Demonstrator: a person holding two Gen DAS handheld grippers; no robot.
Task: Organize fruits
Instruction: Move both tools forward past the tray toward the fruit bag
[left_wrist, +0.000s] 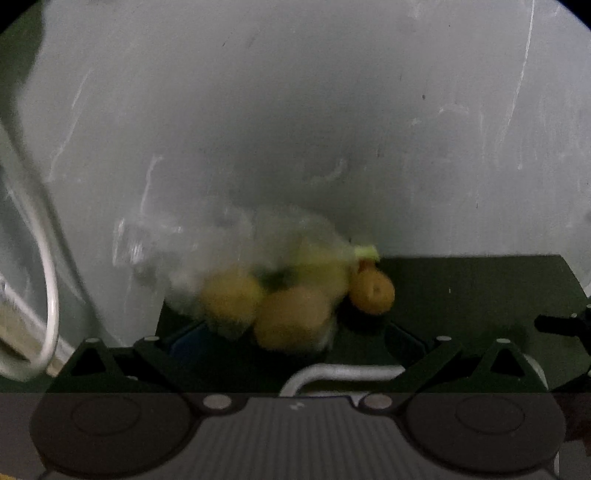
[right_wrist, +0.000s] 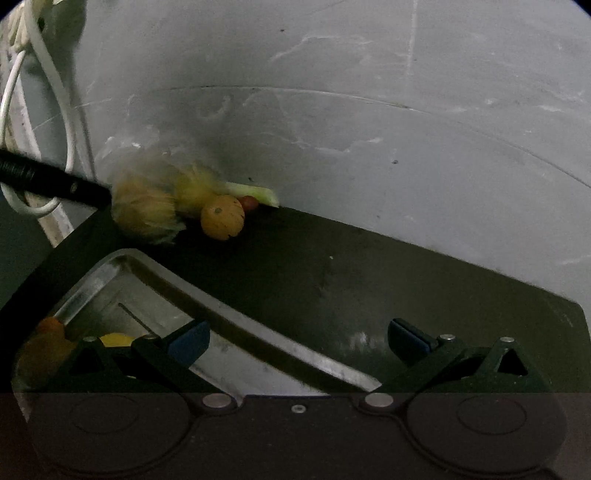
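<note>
R gripper (right_wrist: 299, 339) fingers spread wide over shiny metal tray (right_wrist: 236, 314); L gripper (left_wrist: 295, 339) spread too, blurred clear bag of yellow fruit (left_wrist: 273, 295) just ahead.

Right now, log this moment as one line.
left gripper: open, near bagged fruit | right gripper: open over metal tray

Two low wrist views toward wall (left_wrist: 295, 110); shared fruits (right_wrist: 221, 218)

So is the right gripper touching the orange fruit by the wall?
Apart. In the right wrist view, the open right gripper hangs over the metal tray, and bare dark table lies between it and the orange fruit.
</note>
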